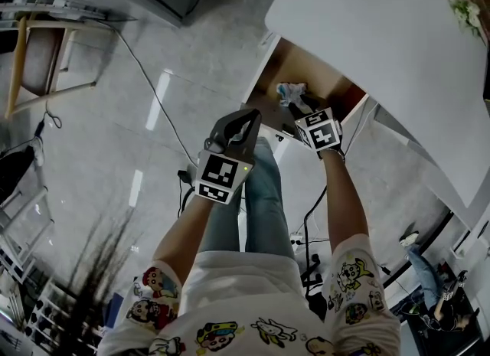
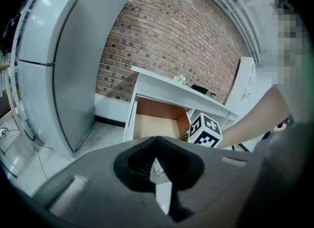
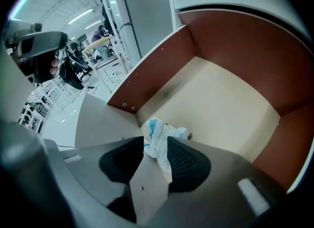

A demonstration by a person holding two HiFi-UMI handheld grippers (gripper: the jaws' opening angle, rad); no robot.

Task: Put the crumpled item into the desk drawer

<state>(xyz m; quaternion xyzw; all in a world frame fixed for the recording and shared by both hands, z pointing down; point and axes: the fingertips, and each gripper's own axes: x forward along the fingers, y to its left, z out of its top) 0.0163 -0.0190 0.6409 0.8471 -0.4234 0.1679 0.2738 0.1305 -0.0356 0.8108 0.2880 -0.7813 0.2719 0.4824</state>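
White bench: the white flat-topped bench (image 1: 375, 33) fills the 1 o'clock part of my head view, and the drawer hangs out from under its edge.
Drawer: the open wooden drawer (image 3: 230, 94), with red-brown walls and a pale cream floor, stands pulled out. I see nothing else on its floor.
Left tool: my left tool (image 2: 157, 139) is clenched on nothing. It is held back from the drawer front, at about 8 o'clock of my right tool in the head view.
Right tool: my right tool (image 3: 156, 149) reaches into the drawer with its jaws spread wide. I judge the grip released, since the pads do not press on anything.
Crumpled item: the crumpled white-and-blue item (image 3: 164, 131) lies between those spread jaws, over the drawer floor at its 7 o'clock corner, close to the front wall.
Step in hand: letting go and clearing out.
How to do it well: I would lift the right tool straight back along its own line, jaws kept wide so no fold snags a pad.
Watch for: the item clinging to the left-hand pad, which it seems to touch.
Next after that: push the drawer front closed.
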